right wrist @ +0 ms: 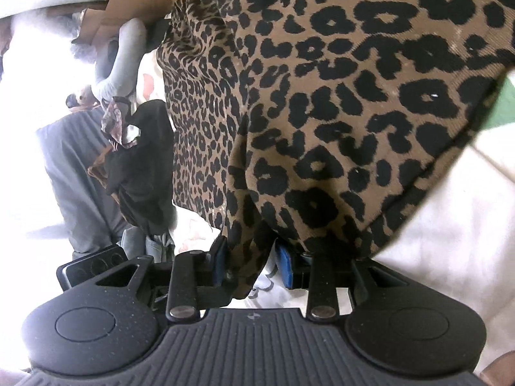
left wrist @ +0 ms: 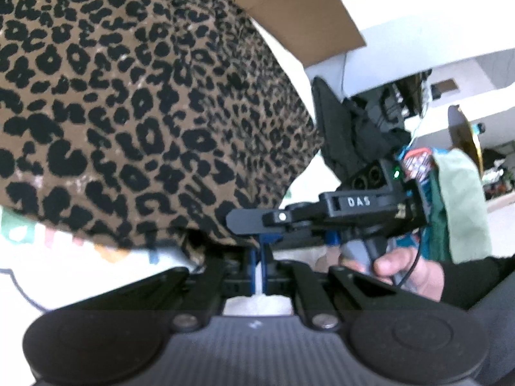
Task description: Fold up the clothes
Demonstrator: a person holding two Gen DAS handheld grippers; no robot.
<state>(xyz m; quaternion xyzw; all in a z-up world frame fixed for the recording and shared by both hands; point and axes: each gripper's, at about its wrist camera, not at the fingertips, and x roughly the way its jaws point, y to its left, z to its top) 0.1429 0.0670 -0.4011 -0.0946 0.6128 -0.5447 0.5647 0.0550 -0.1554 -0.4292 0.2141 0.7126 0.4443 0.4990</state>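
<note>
A white bed cover (right wrist: pixel 434 225) carries everything; white room walls (left wrist: pixel 418 16) stand behind. A cardboard box (left wrist: pixel 305 9) lies at its far edge, contents unseen. The leopard-print garment (left wrist: pixel 128 96) drapes across the middle. The left gripper (left wrist: pixel 259 257) is pinched together, seemingly on its hem; the right gripper (right wrist: pixel 254 263) has fabric between slightly parted jaws.

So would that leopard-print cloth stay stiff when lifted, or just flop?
Probably flop: the leopard-print cloth hangs in soft folds above the right hand-held gripper. It seems light and thin, bunching easily between the blue pads.
</note>
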